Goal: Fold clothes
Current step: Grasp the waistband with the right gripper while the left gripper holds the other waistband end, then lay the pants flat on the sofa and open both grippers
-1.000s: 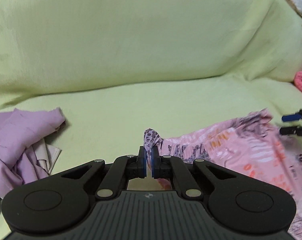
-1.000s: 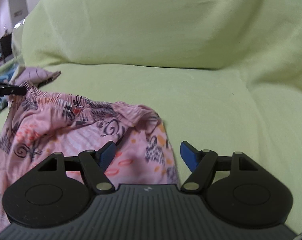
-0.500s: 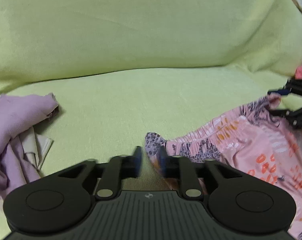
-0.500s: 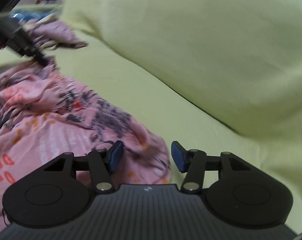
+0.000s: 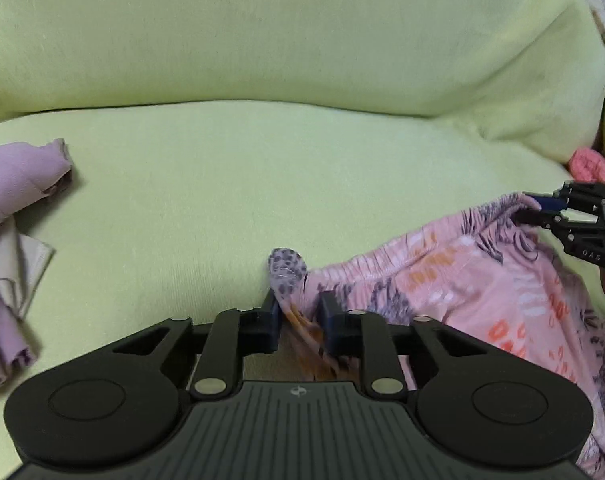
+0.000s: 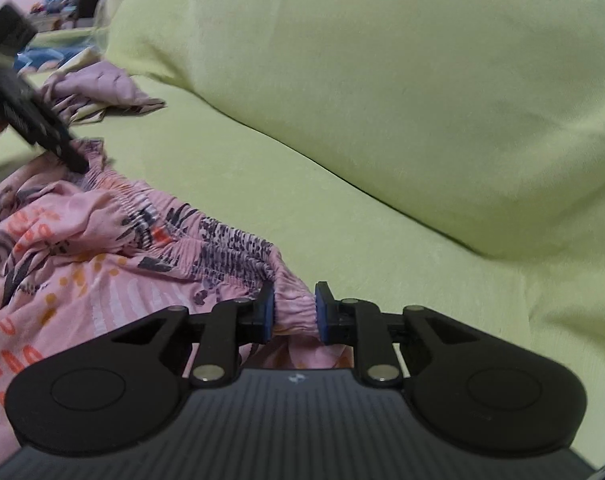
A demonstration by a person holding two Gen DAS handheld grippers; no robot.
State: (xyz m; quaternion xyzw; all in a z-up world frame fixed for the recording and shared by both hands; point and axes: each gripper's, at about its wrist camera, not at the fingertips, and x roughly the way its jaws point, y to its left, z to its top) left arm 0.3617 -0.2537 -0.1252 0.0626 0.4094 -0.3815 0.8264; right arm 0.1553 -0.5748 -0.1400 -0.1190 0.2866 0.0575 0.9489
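Pink patterned shorts (image 5: 462, 280) lie crumpled on the yellow-green sofa seat (image 5: 262, 180), their elastic waistband stretched between my two grippers. My left gripper (image 5: 300, 314) is shut on the left end of the waistband, with a speckled corner of fabric sticking up above its fingers. In the right wrist view, my right gripper (image 6: 293, 312) is shut on the bunched right end of the shorts (image 6: 102, 260). The right gripper (image 5: 538, 210) shows at the far right of the left view, and the left gripper (image 6: 76, 166) at the upper left of the right view.
A crumpled lilac garment (image 5: 6, 184) lies on the seat to the left, also visible as the lilac heap (image 6: 102, 84). A coral-pink item (image 5: 590, 164) sits in the sofa's right corner. The backrest (image 6: 382, 80) rises close behind. Room clutter shows beyond the sofa's left end.
My right gripper swung to the waistband's right end and shut on it; it was open before. The left gripper's fingers now stand slightly wider, with more fabric between them.
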